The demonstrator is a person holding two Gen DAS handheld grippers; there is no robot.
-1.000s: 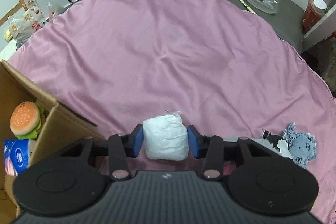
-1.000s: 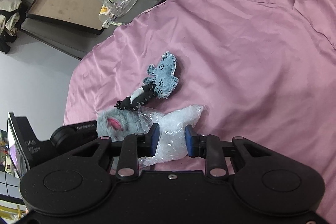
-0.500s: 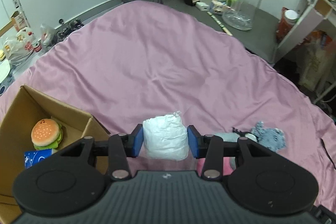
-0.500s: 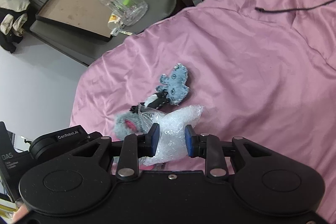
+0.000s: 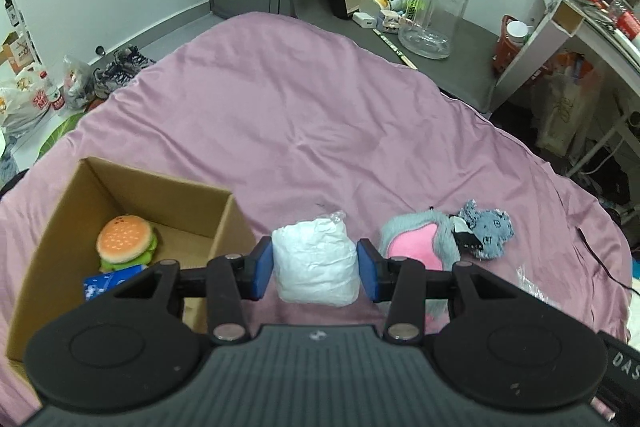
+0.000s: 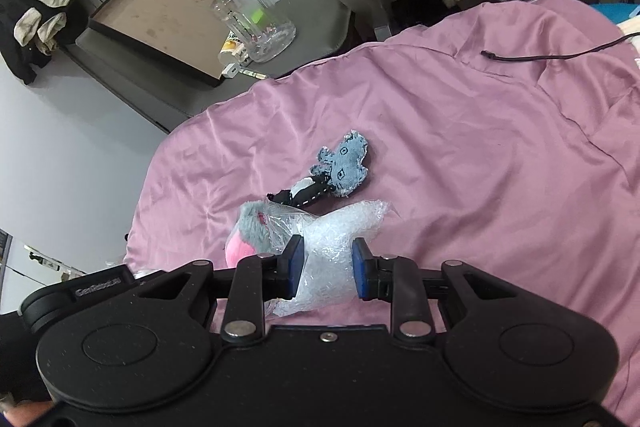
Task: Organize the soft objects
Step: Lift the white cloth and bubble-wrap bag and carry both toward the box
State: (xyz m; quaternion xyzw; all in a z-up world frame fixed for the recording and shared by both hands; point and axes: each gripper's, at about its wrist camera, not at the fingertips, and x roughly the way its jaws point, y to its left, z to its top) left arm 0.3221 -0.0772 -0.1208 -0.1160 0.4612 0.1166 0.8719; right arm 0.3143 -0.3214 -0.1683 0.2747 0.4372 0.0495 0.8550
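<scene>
White and crumpled, the soft bundle [image 5: 316,263] sits clamped in our left tongs [image 5: 316,269], above the pink bedsheet [image 5: 300,115] just right of the cardboard box [image 5: 224,223]. Our right tongs [image 6: 327,269] pinch a clear plastic bag [image 6: 332,247]. We judge both may slip: compressible loads, slick film, box rim close.

Bed under a wrinkled pink sheet [image 5: 320,115], open cardboard box [image 5: 132,187] at 8 o'clock, grey-and-pink plush [image 5: 416,239] touching a blue-grey rag toy [image 5: 490,229] at 4 o'clock, black cable [image 6: 552,57] near the far edge
</scene>
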